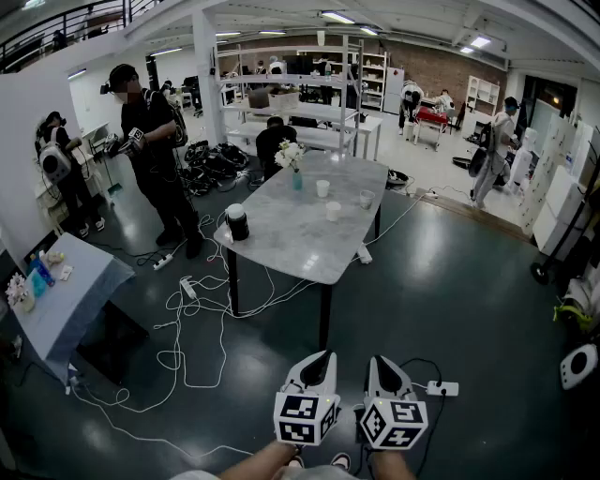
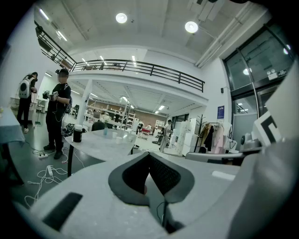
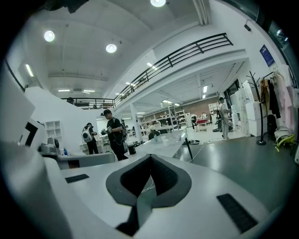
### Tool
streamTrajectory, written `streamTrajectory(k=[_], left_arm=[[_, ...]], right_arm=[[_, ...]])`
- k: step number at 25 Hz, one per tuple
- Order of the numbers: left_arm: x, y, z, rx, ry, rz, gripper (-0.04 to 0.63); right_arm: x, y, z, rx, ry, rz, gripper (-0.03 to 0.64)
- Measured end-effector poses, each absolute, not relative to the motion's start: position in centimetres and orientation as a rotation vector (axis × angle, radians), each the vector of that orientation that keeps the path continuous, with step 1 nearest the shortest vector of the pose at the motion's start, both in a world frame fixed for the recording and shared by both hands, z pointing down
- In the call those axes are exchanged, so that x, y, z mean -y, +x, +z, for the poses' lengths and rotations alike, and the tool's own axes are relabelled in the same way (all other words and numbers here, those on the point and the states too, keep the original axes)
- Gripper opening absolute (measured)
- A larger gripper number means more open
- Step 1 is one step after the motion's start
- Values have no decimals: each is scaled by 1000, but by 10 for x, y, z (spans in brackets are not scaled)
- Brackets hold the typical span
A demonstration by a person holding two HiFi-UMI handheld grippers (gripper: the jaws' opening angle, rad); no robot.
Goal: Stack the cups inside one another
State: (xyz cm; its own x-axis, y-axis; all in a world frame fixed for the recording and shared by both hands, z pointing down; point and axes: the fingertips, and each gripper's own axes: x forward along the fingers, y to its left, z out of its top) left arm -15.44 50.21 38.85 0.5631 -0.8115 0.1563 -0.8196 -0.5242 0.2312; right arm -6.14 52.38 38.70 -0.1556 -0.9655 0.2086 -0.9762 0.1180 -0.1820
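Bright, even light from round ceiling lamps [image 2: 191,26] and strip lights [image 1: 335,16] overhead. Shadows weak. Glossy dark floor [image 1: 469,291] shows a soft sheen far right. Strong fisheye bend at edges everywhere; gripper views have black vignetted corners. Focus crisp, but cups [image 1: 333,211] too small for detail.
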Motion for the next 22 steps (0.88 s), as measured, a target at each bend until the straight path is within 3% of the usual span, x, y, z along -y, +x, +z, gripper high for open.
streamTrajectory(k=[12,22], left_arm=[[-492,-128,393,1355,2517,70,-5],[-475,-64,409,1385,2473,105,-5]], right_arm=[[-513,-27,390,2316,2047,481,8],[-501,50,407,2311,2018,553,8]])
